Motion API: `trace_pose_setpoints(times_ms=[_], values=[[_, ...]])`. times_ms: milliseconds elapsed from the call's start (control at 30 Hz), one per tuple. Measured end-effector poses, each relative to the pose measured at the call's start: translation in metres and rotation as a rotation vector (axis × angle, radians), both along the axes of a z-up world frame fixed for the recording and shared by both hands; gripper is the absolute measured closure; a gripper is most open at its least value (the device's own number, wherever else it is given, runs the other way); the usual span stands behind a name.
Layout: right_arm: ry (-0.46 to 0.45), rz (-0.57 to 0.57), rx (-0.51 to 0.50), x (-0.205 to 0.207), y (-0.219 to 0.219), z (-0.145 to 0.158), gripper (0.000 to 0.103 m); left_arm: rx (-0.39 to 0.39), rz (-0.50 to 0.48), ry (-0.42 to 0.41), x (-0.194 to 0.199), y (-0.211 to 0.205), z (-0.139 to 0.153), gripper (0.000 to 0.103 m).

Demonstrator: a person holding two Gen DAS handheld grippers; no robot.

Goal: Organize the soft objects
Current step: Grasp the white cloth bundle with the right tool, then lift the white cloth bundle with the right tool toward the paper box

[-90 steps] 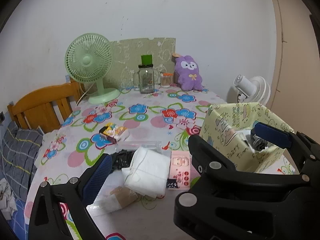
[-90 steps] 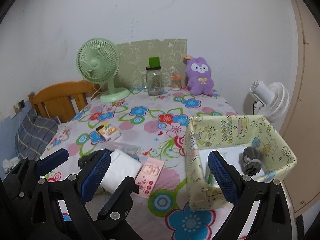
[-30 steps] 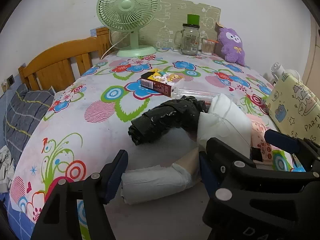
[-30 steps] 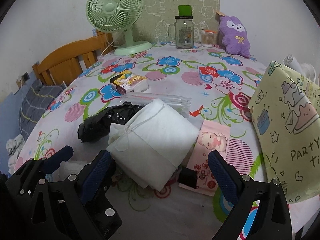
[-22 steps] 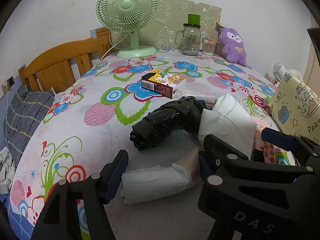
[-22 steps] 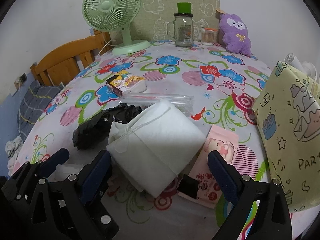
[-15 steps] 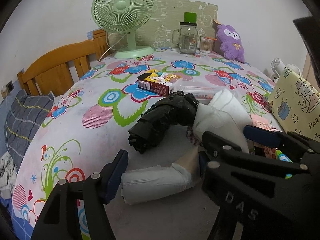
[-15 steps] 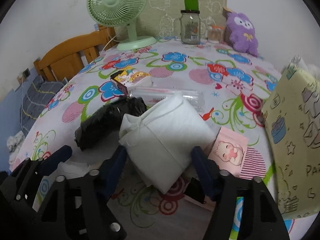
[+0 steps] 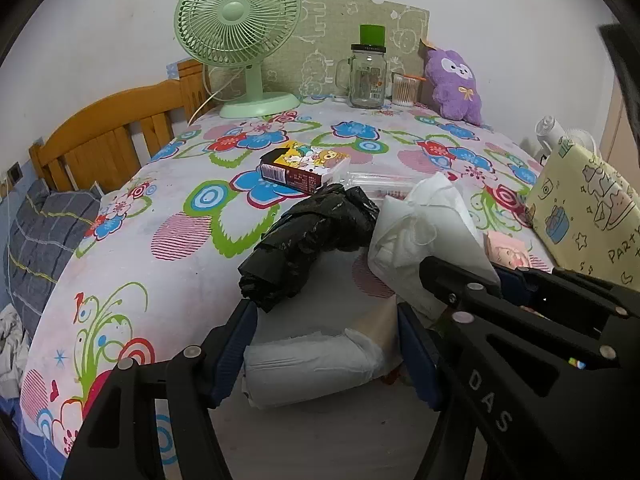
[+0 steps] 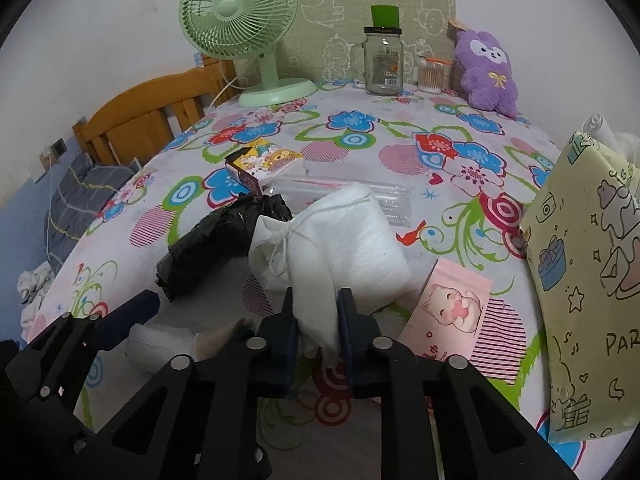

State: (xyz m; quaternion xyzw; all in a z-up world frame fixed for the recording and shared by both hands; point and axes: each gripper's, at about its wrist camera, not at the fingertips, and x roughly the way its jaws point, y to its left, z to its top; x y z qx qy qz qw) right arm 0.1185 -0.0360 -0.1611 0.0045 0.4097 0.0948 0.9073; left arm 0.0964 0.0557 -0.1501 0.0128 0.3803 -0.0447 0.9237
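My right gripper (image 10: 316,320) is shut on the near edge of a white cloth bundle (image 10: 344,236), which bunches up between the pads. The bundle also shows in the left wrist view (image 9: 424,236), with the right gripper (image 9: 500,280) clamped on it. My left gripper (image 9: 324,344) is open, its fingers on either side of a white tissue pack (image 9: 312,364) lying on the tablecloth. A rolled black plastic bag (image 9: 308,236) lies just beyond; it also shows in the right wrist view (image 10: 216,240).
A yellow patterned paper box (image 10: 588,264) stands at the right. A pink sachet (image 10: 448,304), a clear plastic packet (image 10: 352,192) and a cartoon carton (image 9: 304,168) lie nearby. A green fan (image 9: 240,40), glass jar (image 9: 368,76) and purple plush (image 9: 456,84) stand at the back.
My right gripper has closed on the white cloth bundle, which has bunched up and lifted at its near edge. My left gripper stays open around the tissue pack.
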Motion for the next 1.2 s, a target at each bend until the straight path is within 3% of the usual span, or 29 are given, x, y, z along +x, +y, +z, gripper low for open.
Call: trace_pose_setpoints(times_ms=[733, 1200], values=[[-0.093, -0.020, 0.032, -0.019, -0.022, 0.042, 0.086, -0.011, -0.026, -0.089, -0.015, -0.020, 0.041, 0.033], [-0.180, -0.031, 0.009, -0.034, -0.037, 0.090, 0.086, -0.016, -0.058, -0.173, -0.025, -0.036, 0.084, 0.033]])
